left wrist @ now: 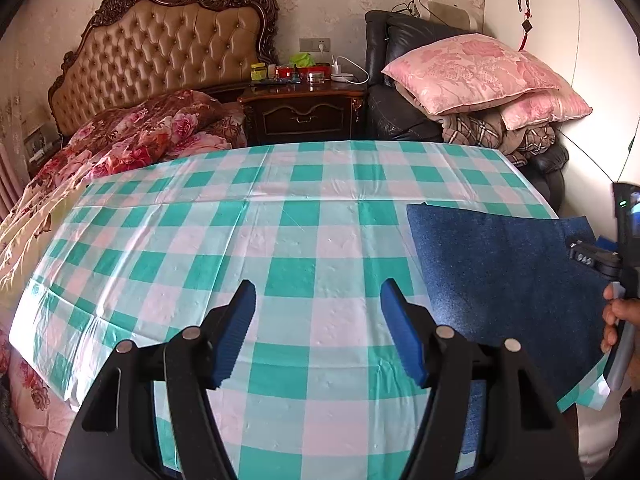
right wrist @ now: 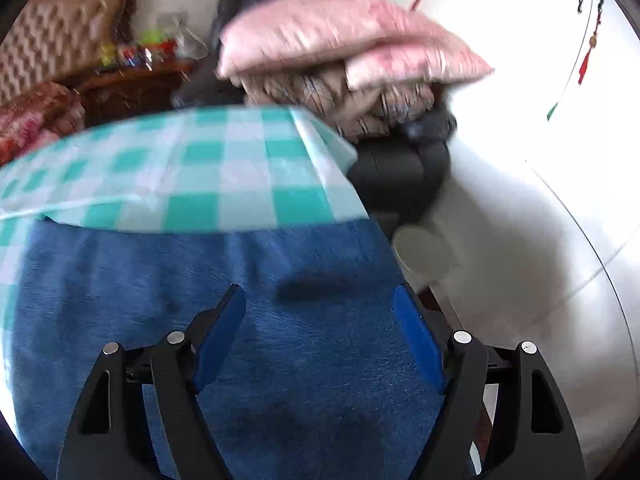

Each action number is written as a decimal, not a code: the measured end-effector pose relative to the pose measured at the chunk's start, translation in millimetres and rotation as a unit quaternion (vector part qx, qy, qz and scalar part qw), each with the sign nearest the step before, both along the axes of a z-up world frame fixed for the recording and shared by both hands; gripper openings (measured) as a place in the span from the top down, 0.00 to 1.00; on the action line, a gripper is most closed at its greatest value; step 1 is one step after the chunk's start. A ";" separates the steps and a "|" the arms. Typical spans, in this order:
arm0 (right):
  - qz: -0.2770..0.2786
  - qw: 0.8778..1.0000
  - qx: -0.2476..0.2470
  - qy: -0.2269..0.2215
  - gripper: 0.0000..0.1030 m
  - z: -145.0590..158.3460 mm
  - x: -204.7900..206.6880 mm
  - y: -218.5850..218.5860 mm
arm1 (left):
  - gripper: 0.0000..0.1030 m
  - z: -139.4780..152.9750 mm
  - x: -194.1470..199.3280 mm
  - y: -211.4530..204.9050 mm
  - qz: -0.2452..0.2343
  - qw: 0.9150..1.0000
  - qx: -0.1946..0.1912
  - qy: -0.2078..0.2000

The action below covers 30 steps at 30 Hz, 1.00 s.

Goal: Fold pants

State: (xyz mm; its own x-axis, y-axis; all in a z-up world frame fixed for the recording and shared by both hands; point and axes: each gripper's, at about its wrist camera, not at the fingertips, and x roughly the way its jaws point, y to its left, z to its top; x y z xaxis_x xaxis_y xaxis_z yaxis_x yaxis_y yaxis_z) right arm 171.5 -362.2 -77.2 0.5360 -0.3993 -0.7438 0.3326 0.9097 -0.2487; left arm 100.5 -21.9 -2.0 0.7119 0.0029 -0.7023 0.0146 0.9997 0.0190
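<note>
Blue pants (left wrist: 508, 280) are laid at the worktop's (left wrist: 280, 240) right edge. Left hand-held gripper (left wrist: 318, 330) and right hand-held gripper (right wrist: 318, 338) are spread, nothing pinched. Risk: pants dragged off the edge on a one-sided grab.

We see a wide bare stretch of the green-and-white checked plastic tablecloth (left wrist: 280, 216) ahead of the open left gripper (left wrist: 318, 332); passage there is free. To its right the folded blue denim pants (left wrist: 500, 272) cover the table's right side. Past the far edge stand a dark carved wooden nightstand (left wrist: 304, 114) and a black leather armchair (left wrist: 400, 92) stacked with pink floral pillows (left wrist: 472, 72). White wall (right wrist: 520, 200) borders the right gripper (right wrist: 318, 332).
</note>
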 end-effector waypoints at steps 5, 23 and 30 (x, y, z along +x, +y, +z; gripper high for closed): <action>-0.013 1.000 -0.010 0.007 0.20 -2.0 -0.6 -2.6 | 0.33 0.6 -0.4 -1.1 0.000 1.000 0.005 -0.002; 0.097 0.995 0.026 0.010 0.21 -29.0 -63.6 87.8 | 0.28 -5.6 0.8 -1.7 0.002 1.000 0.005 0.003; 0.096 0.994 0.041 -0.030 0.22 -7.2 -89.8 91.5 | 0.24 -14.3 3.6 -4.3 -0.003 1.000 -0.002 0.013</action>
